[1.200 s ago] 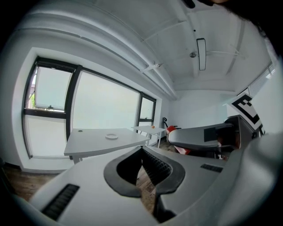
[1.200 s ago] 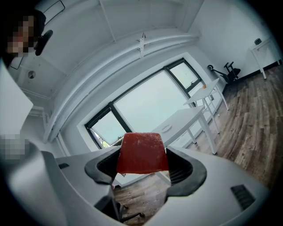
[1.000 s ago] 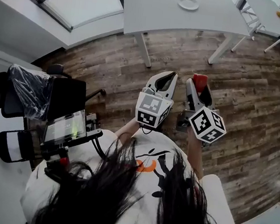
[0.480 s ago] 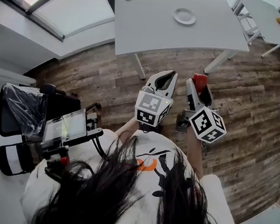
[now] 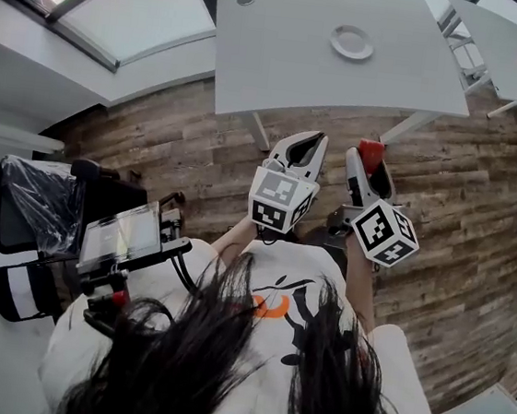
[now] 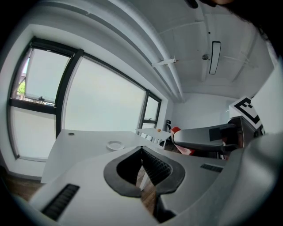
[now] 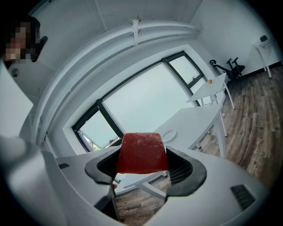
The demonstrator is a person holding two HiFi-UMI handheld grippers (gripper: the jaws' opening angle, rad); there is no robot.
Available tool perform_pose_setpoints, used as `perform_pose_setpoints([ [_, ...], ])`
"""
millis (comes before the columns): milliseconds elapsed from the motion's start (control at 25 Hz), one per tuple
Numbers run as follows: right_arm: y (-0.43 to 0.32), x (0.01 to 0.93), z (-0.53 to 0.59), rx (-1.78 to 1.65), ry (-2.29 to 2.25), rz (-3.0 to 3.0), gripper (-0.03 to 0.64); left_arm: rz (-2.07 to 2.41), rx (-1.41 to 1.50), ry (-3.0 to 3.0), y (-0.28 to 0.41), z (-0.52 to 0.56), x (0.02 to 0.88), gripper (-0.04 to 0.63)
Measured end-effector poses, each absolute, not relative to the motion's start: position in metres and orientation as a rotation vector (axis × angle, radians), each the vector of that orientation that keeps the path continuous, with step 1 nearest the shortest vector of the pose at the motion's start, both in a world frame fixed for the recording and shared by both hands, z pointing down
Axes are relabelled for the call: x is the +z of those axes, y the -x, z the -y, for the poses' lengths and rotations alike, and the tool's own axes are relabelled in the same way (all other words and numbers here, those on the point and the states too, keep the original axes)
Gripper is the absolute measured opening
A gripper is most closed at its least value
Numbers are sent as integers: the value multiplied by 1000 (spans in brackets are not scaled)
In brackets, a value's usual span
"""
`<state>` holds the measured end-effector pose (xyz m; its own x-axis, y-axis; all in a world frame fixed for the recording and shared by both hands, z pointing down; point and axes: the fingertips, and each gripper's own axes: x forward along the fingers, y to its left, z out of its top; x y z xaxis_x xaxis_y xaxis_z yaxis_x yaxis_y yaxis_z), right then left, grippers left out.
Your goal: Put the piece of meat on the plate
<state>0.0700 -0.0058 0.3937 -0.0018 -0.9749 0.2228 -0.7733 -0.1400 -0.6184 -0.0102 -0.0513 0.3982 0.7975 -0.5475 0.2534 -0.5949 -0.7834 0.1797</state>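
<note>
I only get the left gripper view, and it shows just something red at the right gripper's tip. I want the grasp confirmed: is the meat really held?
Observer: Yes. In the right gripper view, the right gripper is shut on the piece of meat, a red block pinched between both pads.
Operator: Is it over the table?
Observer: No. The head view shows it over the wood floor, short of the white table that holds the plate.

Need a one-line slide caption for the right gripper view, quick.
Right gripper clamps the red piece of meat, with the white plate waiting on the table ahead.
</note>
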Motion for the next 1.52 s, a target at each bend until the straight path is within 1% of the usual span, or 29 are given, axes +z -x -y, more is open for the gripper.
perform_pose_setpoints([
  [280, -75, 412, 42, -914, 1959, -1809, 304, 881, 322, -2726, 10, 82, 420, 6],
  [640, -104, 417, 109, -932, 1905, -1870, 304, 973, 307, -2701, -15, 144, 420, 6],
  [760, -127, 420, 144, -952, 1888, -1898, 304, 1009, 314, -2673, -35, 177, 424, 6],
  [920, -177, 430, 203, -1006, 1869, -1941, 304, 1053, 338, -2619, -83, 231, 436, 6],
  [1320, -192, 437, 250, -1042, 1815, -2026, 304, 1130, 353, -2580, -98, 270, 443, 6],
  [1520, -226, 459, 298, -1110, 1788, -2061, 304, 1156, 387, -2544, -133, 310, 458, 6],
])
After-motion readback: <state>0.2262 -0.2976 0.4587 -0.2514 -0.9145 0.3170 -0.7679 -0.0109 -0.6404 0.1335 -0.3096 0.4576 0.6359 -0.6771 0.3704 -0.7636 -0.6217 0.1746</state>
